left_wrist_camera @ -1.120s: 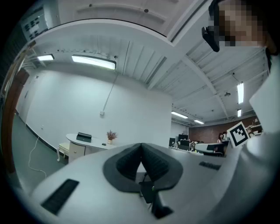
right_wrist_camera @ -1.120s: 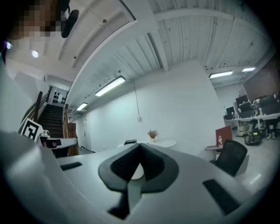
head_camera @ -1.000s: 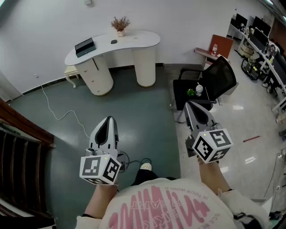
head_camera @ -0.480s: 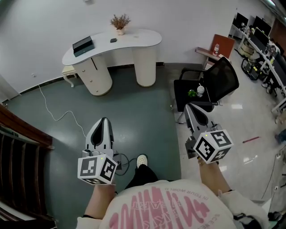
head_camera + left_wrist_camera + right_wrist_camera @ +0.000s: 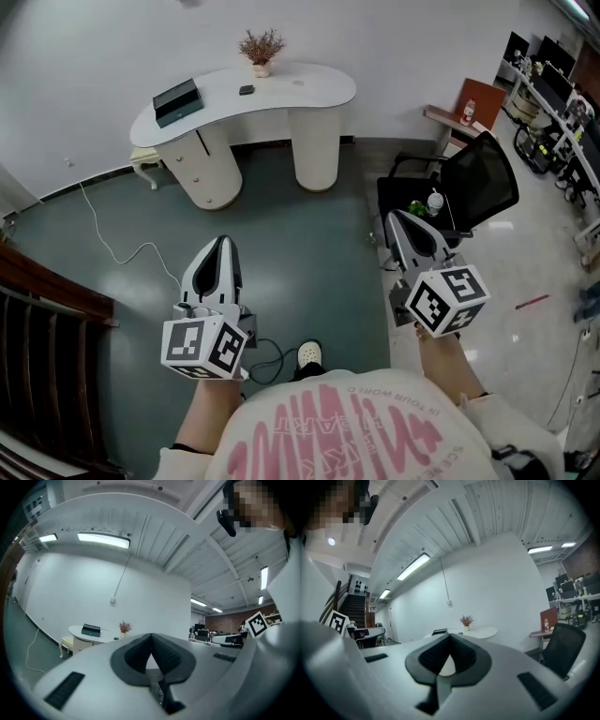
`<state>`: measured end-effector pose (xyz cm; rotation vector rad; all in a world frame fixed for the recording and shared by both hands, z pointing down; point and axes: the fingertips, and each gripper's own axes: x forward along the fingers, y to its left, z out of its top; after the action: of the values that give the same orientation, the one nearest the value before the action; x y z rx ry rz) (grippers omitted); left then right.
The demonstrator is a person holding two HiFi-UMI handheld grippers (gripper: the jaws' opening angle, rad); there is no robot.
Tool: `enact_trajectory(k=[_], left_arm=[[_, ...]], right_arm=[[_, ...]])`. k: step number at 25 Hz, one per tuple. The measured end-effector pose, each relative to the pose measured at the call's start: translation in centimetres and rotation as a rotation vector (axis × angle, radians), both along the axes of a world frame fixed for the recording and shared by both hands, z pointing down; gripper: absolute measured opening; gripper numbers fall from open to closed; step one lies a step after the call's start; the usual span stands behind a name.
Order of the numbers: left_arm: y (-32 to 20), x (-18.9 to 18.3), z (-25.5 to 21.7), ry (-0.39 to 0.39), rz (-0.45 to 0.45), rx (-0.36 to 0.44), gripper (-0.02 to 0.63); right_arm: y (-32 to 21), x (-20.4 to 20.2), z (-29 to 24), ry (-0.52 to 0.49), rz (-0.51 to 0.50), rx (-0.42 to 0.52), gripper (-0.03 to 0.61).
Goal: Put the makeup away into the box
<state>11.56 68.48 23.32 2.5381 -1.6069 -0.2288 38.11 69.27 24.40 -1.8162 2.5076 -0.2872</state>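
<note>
A white curved desk (image 5: 281, 89) stands by the far wall. On it are a dark box (image 5: 177, 97), a small dark object (image 5: 246, 90) and a potted dry plant (image 5: 262, 47). My left gripper (image 5: 223, 242) is held level over the green floor, far short of the desk, shut with nothing in it. To its right, beside the chair, my right gripper (image 5: 396, 217) is also shut and empty. The left gripper view shows its pads closed together (image 5: 151, 635), with the box (image 5: 91, 630) far off. In the right gripper view the desk (image 5: 480, 632) lies ahead beyond the closed jaws.
A black office chair (image 5: 487, 178) with a bottle and a green item on its seat stands right of my right gripper. A white cable (image 5: 122, 246) trails over the floor. A dark stair rail (image 5: 42, 314) runs along the left. Desks with monitors fill the far right.
The person has walked forward over the floor, so the desk looks a little nearer and shifted right. Both grippers were carried along, still shut and empty.
</note>
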Motion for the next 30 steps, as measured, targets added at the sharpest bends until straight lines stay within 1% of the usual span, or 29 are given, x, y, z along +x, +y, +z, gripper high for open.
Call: enact_trajectory(k=[5, 9, 14, 18, 23, 27, 30], left_arm=[[-4.2, -1.6, -1.3, -0.005, 0.015, 0.028, 0.002], [-6.8, -3.0, -1.6, 0.01, 0.017, 0.045, 0.002], [-9.4, -4.2, -1.5, 0.005, 0.024, 0.04, 0.002], [-10.8, -4.9, -1.0, 0.008, 0.012, 0.03, 0.002], [-12.5, -5.0, 0.1, 0.033, 0.011, -0.006, 0.002], [-13.7, -4.4, 0.9, 0.054, 0.051, -0.026, 0.002], [-14.8, -3.6, 1.1, 0.035, 0.071, -0.023, 0.002]], right_arm=[[-4.1, -1.7, -1.3, 0.007, 0.007, 0.031, -0.003], [-6.5, -3.1, -1.8, 0.018, 0.007, 0.05, -0.003], [-9.0, -4.4, -2.3, 0.028, -0.001, 0.057, -0.003], [-10.2, -4.4, -1.5, 0.027, 0.005, 0.043, -0.003], [-12.0, -4.0, -0.5, 0.0, 0.006, 0.009, -0.003], [-13.3, -4.0, 0.1, 0.013, 0.004, -0.007, -0.003], [-14.7, -3.7, 0.5, 0.01, 0.006, -0.013, -0.003]])
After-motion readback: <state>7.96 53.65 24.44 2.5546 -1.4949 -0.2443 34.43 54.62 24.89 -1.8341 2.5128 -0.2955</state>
